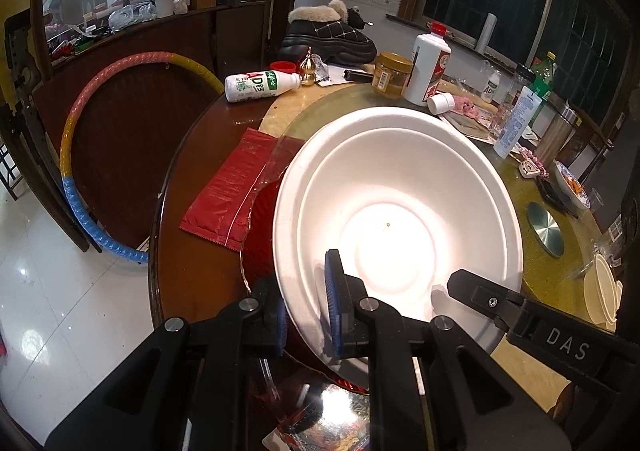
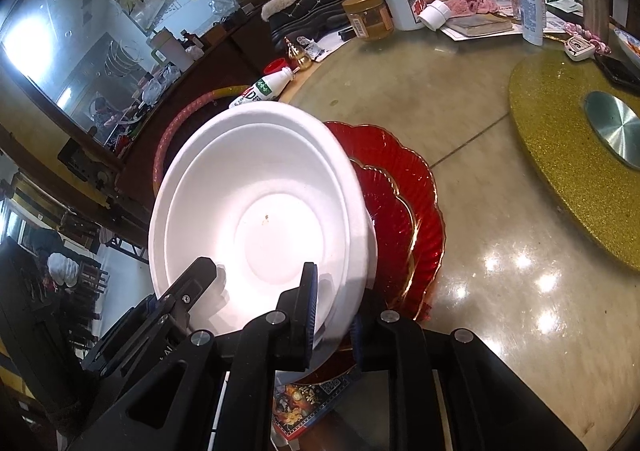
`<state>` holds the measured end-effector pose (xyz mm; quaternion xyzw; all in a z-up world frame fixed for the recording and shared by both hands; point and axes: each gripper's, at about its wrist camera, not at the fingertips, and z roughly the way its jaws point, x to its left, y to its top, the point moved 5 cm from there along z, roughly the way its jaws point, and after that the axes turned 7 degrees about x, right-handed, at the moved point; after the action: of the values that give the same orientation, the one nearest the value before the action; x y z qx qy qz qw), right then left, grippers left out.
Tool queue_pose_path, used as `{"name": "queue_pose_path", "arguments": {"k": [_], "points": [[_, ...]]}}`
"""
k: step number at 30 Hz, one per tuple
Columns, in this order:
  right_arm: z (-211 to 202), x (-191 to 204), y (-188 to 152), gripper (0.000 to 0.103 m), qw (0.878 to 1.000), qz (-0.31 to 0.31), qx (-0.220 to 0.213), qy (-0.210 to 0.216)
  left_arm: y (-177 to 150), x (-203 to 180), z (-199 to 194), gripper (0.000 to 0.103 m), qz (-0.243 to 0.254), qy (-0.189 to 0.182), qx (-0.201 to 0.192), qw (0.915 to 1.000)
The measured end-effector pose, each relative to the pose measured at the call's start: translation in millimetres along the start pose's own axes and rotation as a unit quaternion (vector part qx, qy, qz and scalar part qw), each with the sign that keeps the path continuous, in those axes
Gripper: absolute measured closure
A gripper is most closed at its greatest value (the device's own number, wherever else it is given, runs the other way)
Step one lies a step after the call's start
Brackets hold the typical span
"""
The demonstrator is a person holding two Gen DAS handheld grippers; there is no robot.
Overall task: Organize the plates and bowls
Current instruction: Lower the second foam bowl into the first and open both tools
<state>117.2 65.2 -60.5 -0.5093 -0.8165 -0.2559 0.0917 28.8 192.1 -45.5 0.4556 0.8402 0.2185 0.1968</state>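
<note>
Now I am pinching the bowl's (image 1: 396,219) near rim with both tools, left tool (image 1: 308,311) and right tool (image 2: 332,315), holding it tilted at frame centre, just above the red plates (image 2: 404,211) on the table (image 2: 500,251).

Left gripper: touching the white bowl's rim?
Touching. The left wrist view shows the left gripper with its blue-padded jaws closed on either side of the white bowl wall, no gap.
</note>
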Motion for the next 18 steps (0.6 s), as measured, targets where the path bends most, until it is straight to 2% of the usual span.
{"name": "queue_pose_path", "arguments": {"k": [10,12,14,16,18], "points": [[0.7,0.2,-0.2,0.086,1.0,0.0,0.004,0.0,0.4,-1.7,-0.7,0.089,0.001,0.005,-0.001,1.0],[1.1,0.6,-0.1,0.084,1.0,0.001,0.005,0.002,0.5,-1.5,-1.4,0.087,-0.001,0.003,-0.001,1.0],[1.6,1.5,0.2,0.074,1.0,0.001,0.005,0.008,0.6,-3.1,-1.7,0.083,0.0,-0.005,0.003,1.0],[1.3,2.9,-0.3,0.069,1.0,0.001,0.004,0.015,0.5,-4.4,-2.8,0.08,0.002,-0.005,0.002,1.0],[-0.8,4.4,-0.4,0.066,1.0,0.0,0.003,0.018,0.3,-5.0,-4.5,0.073,0.002,-0.007,0.001,1.0]]}}
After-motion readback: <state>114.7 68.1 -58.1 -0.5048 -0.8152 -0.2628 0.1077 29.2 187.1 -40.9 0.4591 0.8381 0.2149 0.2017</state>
